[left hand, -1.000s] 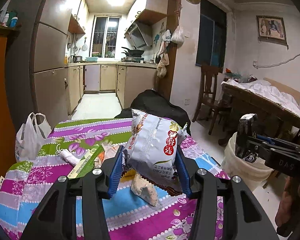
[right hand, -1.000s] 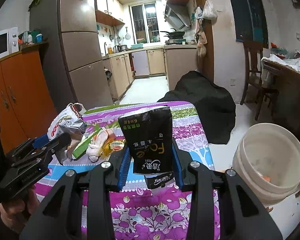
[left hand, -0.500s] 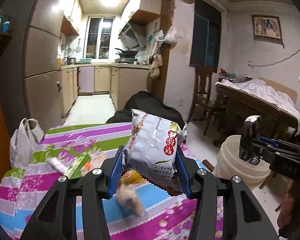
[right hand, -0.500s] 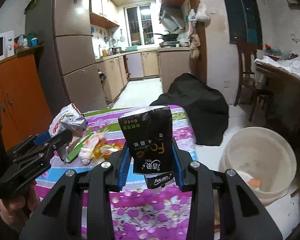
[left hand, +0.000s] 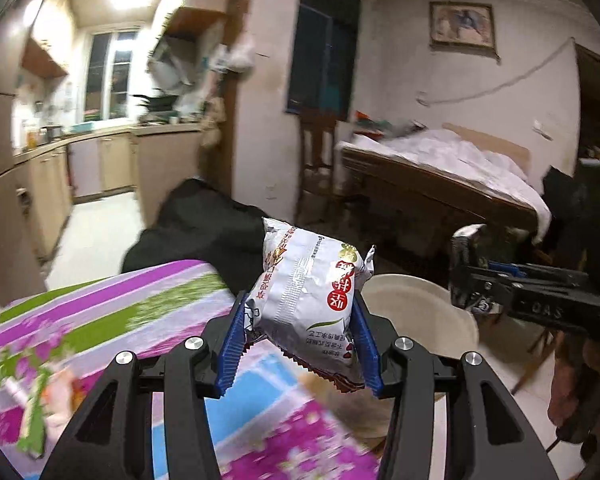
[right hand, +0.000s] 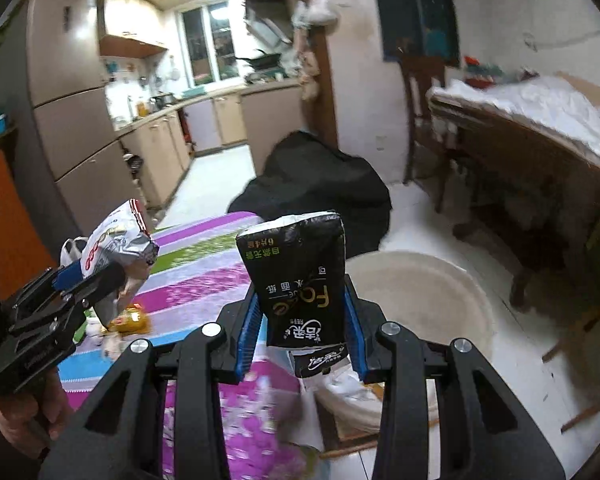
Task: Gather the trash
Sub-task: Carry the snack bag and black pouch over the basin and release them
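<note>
My left gripper [left hand: 300, 344] is shut on a silver snack bag [left hand: 308, 300] with red print, held above the table's right edge; it also shows in the right wrist view [right hand: 112, 252]. My right gripper [right hand: 300, 332] is shut on a black tissue packet [right hand: 300, 280], held upright near the rim of a cream bucket [right hand: 460, 280] on the floor. The bucket also shows behind the snack bag in the left wrist view [left hand: 416, 308]. More wrappers [right hand: 130, 320] lie on the striped flowered tablecloth [right hand: 204, 272].
A black bag [right hand: 312, 184] sits on the floor beyond the table. A wooden table with white cloth [right hand: 540, 120] and a chair [left hand: 320, 160] stand to the right. The kitchen floor [right hand: 212, 176] lies behind. A green wrapper [left hand: 32, 428] lies at the table's left.
Both grippers have swung to the right with their loads, away from the table's middle towards the bucket. The bucket now looms larger and nearer in both views.
</note>
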Available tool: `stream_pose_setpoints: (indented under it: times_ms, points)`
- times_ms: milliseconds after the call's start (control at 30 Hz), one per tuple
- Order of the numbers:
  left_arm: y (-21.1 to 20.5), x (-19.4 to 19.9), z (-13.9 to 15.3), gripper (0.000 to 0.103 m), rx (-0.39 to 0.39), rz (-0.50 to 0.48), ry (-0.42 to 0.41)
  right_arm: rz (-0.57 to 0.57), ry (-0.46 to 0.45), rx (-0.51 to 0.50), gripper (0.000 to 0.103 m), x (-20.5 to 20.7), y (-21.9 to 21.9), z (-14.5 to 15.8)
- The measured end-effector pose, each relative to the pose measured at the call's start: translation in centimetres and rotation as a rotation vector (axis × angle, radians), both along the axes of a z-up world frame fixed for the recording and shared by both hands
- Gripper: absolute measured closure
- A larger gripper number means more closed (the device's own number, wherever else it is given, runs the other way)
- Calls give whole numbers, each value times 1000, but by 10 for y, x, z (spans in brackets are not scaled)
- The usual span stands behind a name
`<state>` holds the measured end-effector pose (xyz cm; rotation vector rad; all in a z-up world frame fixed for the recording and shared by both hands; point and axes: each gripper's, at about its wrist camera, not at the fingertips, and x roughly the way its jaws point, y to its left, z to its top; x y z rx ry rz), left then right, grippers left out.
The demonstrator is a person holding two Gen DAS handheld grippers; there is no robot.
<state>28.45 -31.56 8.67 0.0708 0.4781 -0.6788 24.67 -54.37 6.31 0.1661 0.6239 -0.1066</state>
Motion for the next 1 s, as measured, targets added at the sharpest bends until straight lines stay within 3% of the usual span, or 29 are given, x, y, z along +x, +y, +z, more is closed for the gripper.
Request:
stream_pose_setpoints:
  times_ms: [200, 467, 800, 1000]
  points:
    - [-86, 33, -15, 53, 56, -128, 117, -69, 131, 43, 67, 19, -58, -21]
    - [-160, 80, -60, 53, 138, -155, 247, -109, 239, 99, 67, 37, -93, -55]
    - [-181, 95, -119, 53, 173, -163, 323, -120, 297, 129, 66, 40, -122, -89]
    - [-185, 101, -132, 52, 176, -154, 338, -120, 304, 136, 64, 43, -131, -96]
